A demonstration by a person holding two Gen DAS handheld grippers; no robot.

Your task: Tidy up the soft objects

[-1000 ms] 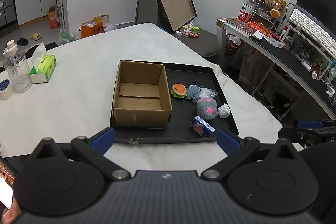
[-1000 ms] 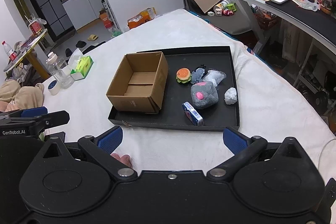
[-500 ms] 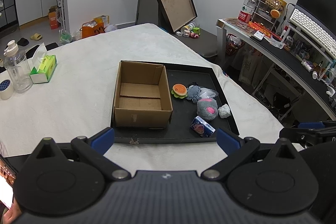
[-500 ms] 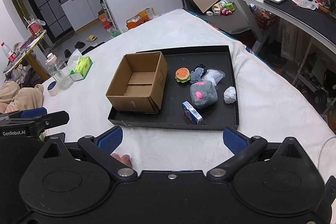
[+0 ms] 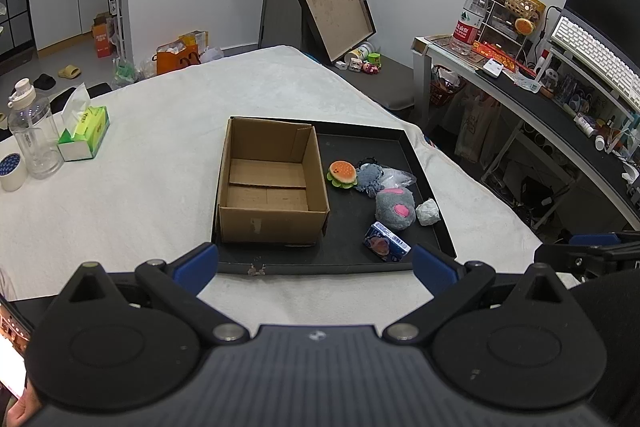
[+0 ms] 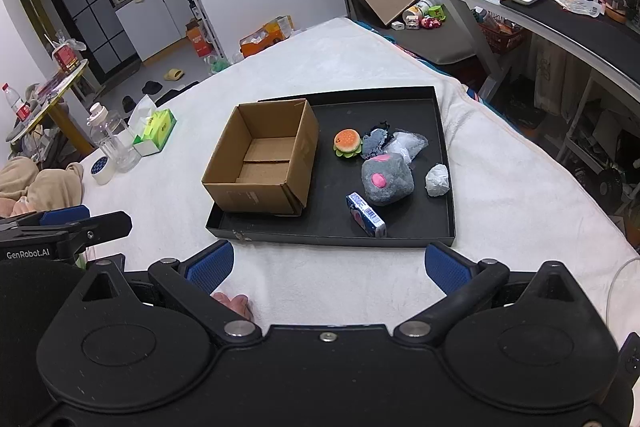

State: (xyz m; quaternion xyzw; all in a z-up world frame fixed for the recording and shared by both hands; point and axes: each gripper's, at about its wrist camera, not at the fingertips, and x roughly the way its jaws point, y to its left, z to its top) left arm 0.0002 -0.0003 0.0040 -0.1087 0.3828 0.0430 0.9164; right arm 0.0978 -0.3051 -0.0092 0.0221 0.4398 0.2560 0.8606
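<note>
A black tray (image 5: 404, 147) (image 6: 448, 163) lies on the white-covered table. In its left half stands an open, empty cardboard box (image 5: 272, 183) (image 6: 264, 159). To the box's right lie a burger plush (image 5: 342, 174) (image 6: 347, 143), a small grey-blue plush (image 5: 368, 178) (image 6: 374, 141), a clear plastic bag (image 6: 408, 145), a grey plush with a pink spot (image 5: 394, 207) (image 6: 386, 183), a crumpled white wad (image 5: 427, 213) (image 6: 437, 179) and a blue packet (image 5: 386, 247) (image 6: 366, 214). My left gripper (image 5: 314, 263) and right gripper (image 6: 328, 263) are both open and empty, held before the tray's near edge.
A tissue box (image 5: 86, 139), a clear bottle (image 5: 34, 135) and a tape roll (image 5: 11, 171) stand at the table's left. A desk with a keyboard (image 5: 592, 59) and clutter is on the right. A tilted box lid (image 5: 330, 5) stands beyond the table.
Both views have shifted only slightly; the tray sits a little nearer in the right wrist view. Both grippers stay open and nothing on the tray has moved.
</note>
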